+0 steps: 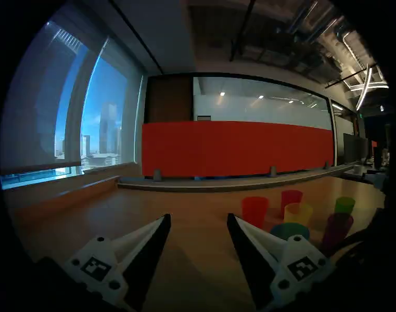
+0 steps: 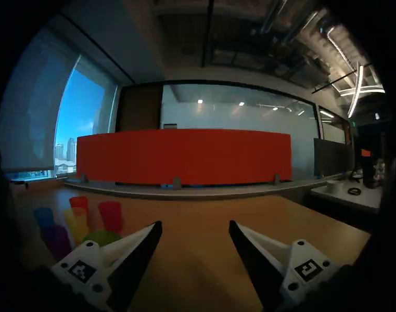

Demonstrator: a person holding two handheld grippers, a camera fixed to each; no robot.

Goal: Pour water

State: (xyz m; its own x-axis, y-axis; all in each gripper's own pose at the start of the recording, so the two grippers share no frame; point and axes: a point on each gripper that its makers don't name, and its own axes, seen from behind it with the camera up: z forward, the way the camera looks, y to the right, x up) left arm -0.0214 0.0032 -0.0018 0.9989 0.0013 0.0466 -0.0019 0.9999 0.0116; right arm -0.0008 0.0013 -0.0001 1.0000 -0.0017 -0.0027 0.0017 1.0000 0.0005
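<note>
Several coloured plastic cups stand clustered on the wooden table (image 1: pixel 198 260). In the left gripper view they lie to the right of my fingers: a red cup (image 1: pixel 255 210), a yellow cup (image 1: pixel 298 213), a green cup (image 1: pixel 345 204), a blue cup (image 1: pixel 290 230) and a purple cup (image 1: pixel 337 229). My left gripper (image 1: pixel 198 218) is open and holds nothing. In the right gripper view the same cluster sits at the left: red cup (image 2: pixel 110 216), yellow cup (image 2: pixel 76 222), blue cup (image 2: pixel 43 217), green cup (image 2: pixel 101 237). The right gripper (image 2: pixel 194 224) is open over bare table, also with nothing in it.
A red partition (image 1: pixel 234 148) runs along the table's far edge, with glass wall behind it. Large windows (image 1: pixel 101 130) are at the left. A white desk (image 2: pixel 348 195) with small items stands far right. Bare wood stretches in front of both grippers.
</note>
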